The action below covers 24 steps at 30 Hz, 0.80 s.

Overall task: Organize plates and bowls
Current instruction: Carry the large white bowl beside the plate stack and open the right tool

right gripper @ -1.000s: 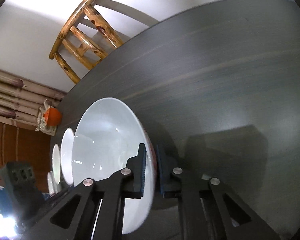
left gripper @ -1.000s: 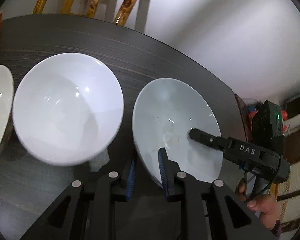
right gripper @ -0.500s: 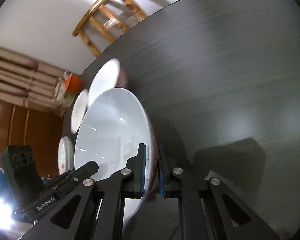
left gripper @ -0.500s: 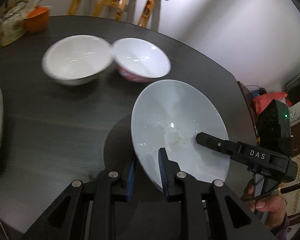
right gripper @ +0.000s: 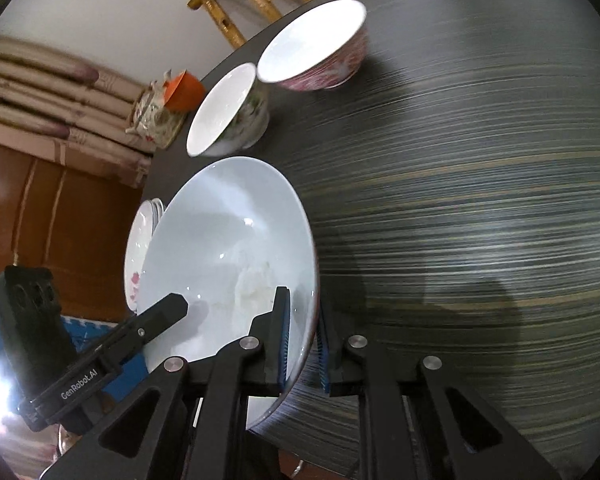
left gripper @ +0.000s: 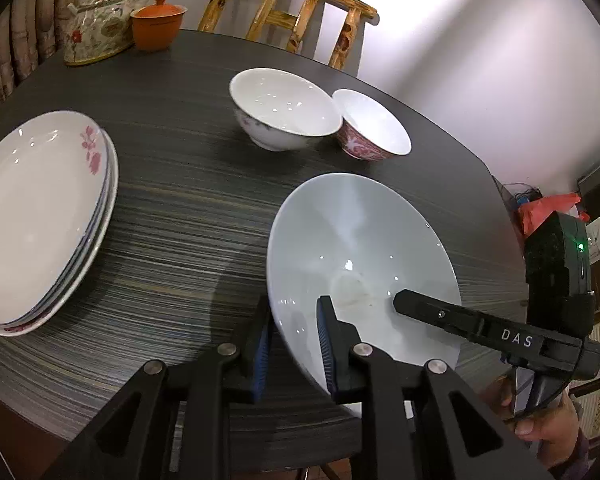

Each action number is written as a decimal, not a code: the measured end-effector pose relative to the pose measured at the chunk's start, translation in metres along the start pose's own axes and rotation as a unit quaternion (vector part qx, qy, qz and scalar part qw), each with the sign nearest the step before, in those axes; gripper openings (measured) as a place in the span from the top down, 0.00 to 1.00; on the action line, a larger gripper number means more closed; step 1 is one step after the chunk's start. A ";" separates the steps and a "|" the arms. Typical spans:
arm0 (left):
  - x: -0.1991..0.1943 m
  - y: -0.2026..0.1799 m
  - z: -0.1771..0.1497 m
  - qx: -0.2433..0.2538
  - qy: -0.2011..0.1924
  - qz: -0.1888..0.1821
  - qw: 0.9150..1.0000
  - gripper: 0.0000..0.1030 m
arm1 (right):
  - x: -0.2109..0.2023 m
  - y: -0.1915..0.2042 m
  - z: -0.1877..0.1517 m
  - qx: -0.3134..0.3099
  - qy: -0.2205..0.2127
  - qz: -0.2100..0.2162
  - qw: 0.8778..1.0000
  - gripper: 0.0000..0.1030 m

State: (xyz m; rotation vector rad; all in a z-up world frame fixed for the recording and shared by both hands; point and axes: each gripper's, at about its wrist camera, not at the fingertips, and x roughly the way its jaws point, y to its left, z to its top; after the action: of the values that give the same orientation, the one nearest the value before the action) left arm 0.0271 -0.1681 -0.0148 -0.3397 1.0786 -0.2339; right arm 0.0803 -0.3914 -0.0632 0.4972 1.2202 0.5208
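Observation:
A large pale bowl (left gripper: 360, 240) (right gripper: 228, 248) is held tilted above the dark table by both grippers. My left gripper (left gripper: 294, 344) is shut on its near-left rim. My right gripper (right gripper: 302, 344) is shut on the opposite rim and shows in the left wrist view (left gripper: 480, 328) reaching in from the right. A stack of flowered plates (left gripper: 36, 216) lies at the left. A white bowl with a floral band (left gripper: 284, 114) and a pink-patterned bowl (left gripper: 370, 130) stand side by side farther back.
A flowered teapot (left gripper: 98, 24) and an orange lidded cup (left gripper: 158, 26) sit at the table's (left gripper: 172, 216) far left edge. A wooden chair (left gripper: 288, 8) stands behind the table. A hand (left gripper: 540, 420) grips the right tool at the lower right.
Both grippers have carried the large bowl back across the table. The two smaller bowls now lie farther away, and the plate stack and teapot have come into view.

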 end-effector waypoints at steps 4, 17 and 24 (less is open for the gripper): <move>0.003 0.013 -0.003 0.000 -0.001 -0.006 1.000 0.80 | 0.009 0.011 -0.003 -0.010 0.000 -0.015 1.000 0.86; -0.010 0.009 -0.016 0.033 -0.030 0.057 0.997 0.54 | 0.007 0.015 -0.016 -0.005 -0.020 -0.022 1.000 0.67; -0.033 0.004 -0.025 0.053 -0.046 0.131 0.989 0.40 | -0.040 0.026 -0.015 -0.037 -0.094 -0.039 0.994 0.38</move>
State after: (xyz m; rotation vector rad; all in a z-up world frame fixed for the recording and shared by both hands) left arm -0.0095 -0.1570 -0.0001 -0.1101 1.0049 -0.0390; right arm 0.0524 -0.3947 -0.0215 0.4242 1.0319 0.4405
